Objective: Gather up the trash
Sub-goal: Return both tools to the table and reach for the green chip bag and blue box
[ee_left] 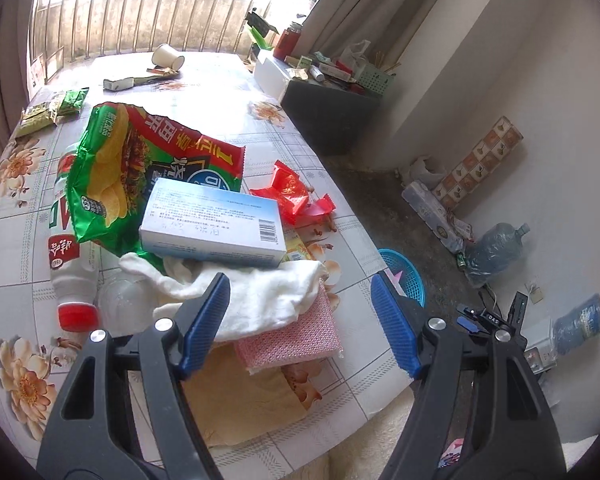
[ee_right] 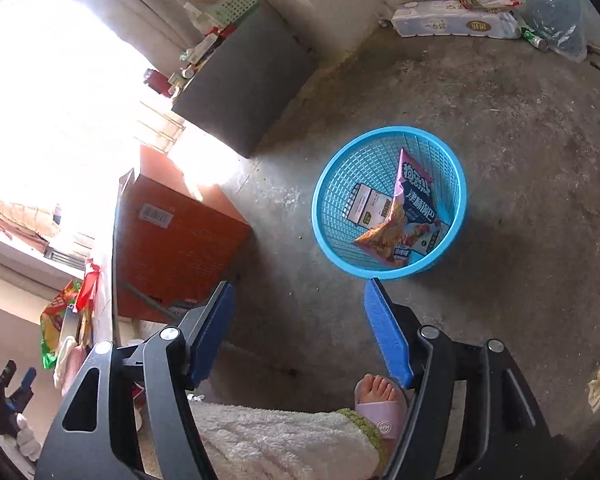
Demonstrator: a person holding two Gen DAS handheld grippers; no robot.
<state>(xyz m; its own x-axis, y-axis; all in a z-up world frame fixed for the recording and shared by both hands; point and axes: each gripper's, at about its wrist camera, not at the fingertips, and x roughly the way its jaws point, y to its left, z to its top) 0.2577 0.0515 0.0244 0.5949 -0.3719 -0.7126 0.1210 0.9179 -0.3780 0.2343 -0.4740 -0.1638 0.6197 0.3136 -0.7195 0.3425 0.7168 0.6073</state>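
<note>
The left gripper (ee_left: 300, 308) hangs spread wide and empty over the table (ee_left: 228, 92), a white cloth (ee_left: 260, 300) and blue-white carton (ee_left: 214, 224) at its 11 o'clock. The right gripper (ee_right: 300, 320), equally wide and empty, has the blue basket (ee_right: 328, 184), holding a snack bag (ee_right: 404, 216), at 1 o'clock.

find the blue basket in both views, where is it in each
Left wrist view: the blue basket shows only in part, on the floor past the table's right edge, just behind the open left tool's right finger.
Right wrist view: the basket sits in full on the concrete floor, right of centre, just above the open right tool, with a purple snack bag and a white carton inside.
Shared landmark: the dark grey cabinet.
</note>
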